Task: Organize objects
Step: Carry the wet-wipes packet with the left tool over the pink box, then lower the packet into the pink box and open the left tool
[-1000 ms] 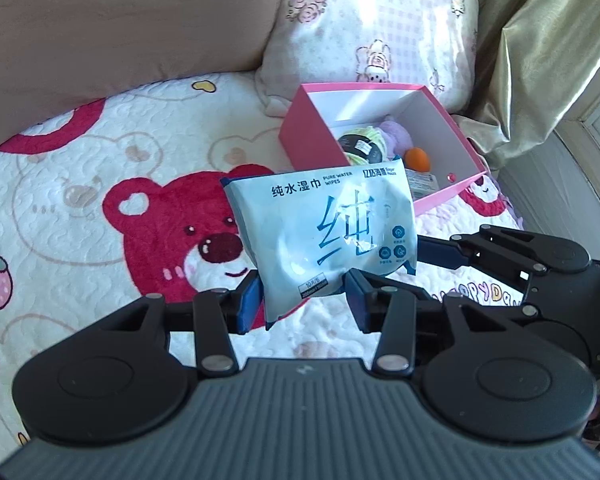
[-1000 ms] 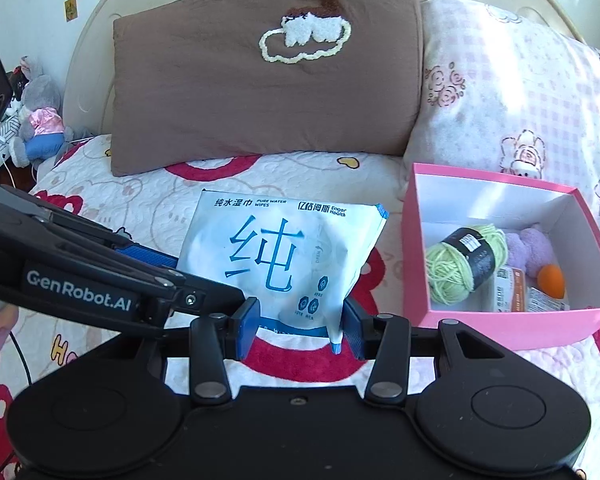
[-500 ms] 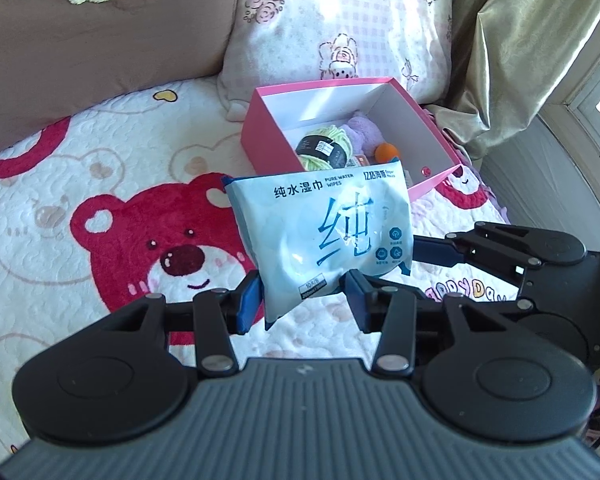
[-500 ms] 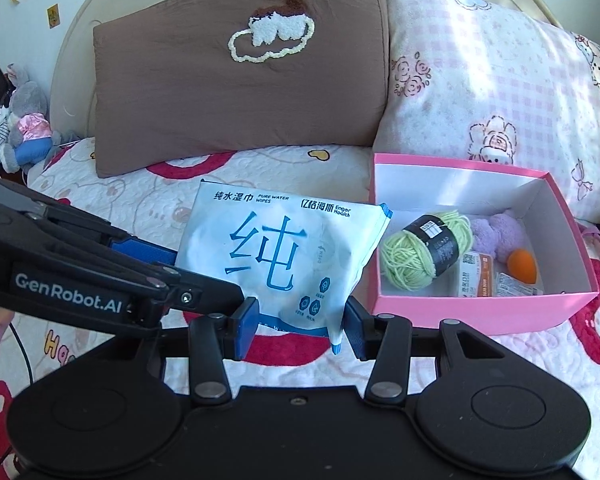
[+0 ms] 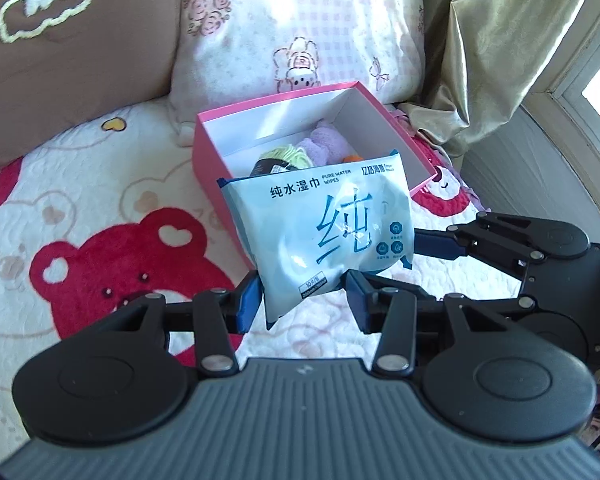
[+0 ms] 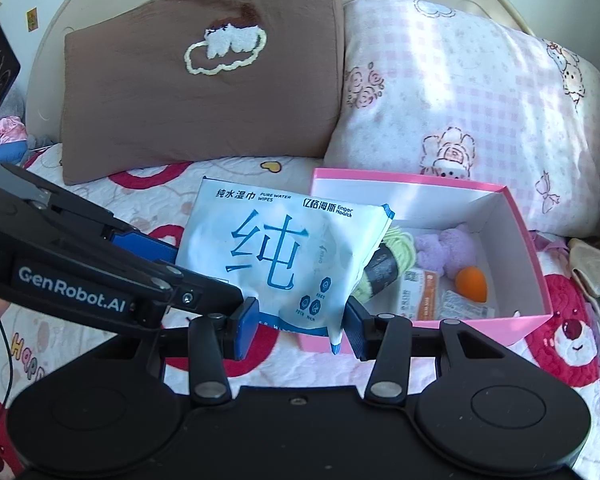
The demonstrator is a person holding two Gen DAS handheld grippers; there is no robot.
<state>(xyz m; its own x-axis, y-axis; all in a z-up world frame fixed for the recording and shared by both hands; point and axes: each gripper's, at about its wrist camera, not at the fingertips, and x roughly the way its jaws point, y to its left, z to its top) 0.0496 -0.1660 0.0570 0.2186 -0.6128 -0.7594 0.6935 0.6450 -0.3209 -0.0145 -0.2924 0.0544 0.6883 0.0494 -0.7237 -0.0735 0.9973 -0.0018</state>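
Wet wipes pack (image 5: 324, 236) held upright off the bedspread (image 5: 100, 200), lower edge clamped between left gripper (image 5: 302, 298) and right gripper (image 6: 300, 326) alike (each closed on a bottom corner), just in front of pink box (image 6: 532, 264), overlapping its near-left corner.

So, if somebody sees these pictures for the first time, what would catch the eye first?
Probably the pale blue wet wipes pack, held up by both grippers just in front of the open pink box. Next, the box's green yarn ball and the red bear print on the bedspread.
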